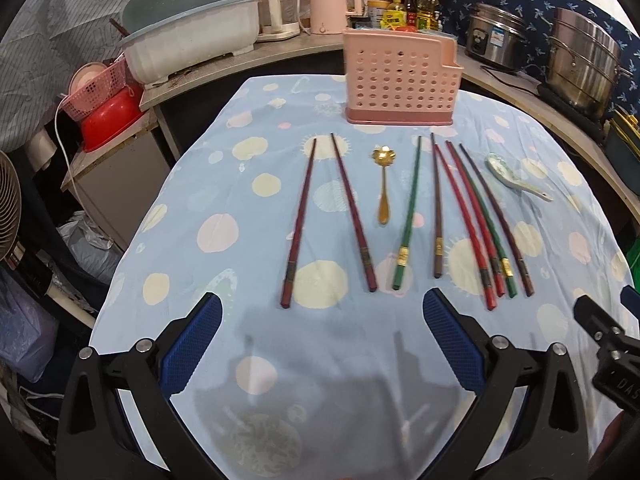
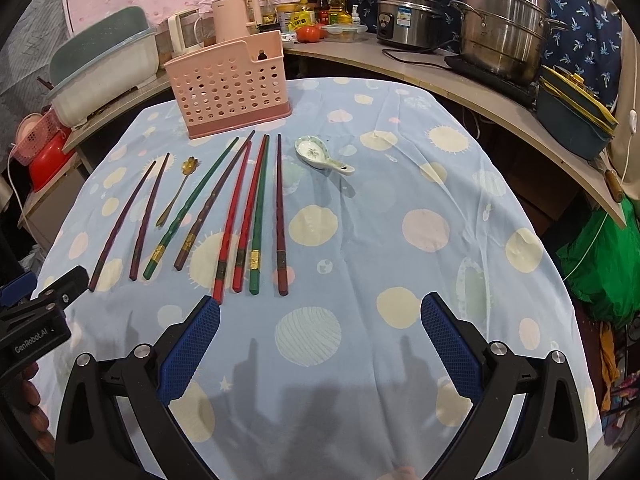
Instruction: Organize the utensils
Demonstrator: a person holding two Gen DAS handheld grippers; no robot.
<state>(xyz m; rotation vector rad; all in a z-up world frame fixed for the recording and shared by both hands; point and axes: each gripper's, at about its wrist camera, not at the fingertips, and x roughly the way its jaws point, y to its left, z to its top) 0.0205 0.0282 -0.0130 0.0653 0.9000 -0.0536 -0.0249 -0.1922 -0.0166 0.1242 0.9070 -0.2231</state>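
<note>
Tablecloth: chopsticks pointing holderward.

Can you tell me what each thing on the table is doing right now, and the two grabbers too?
left gripper: open, holding nothing
right gripper: open, holding nothing
pink utensil holder: standing upright, looks empty
chopsticks: eight, lying flat on the cloth
gold spoon: lying flat, bowl toward the holder
white ceramic spoon: lying bowl up
tablecloth: spread out, a bit wrinkled
</note>
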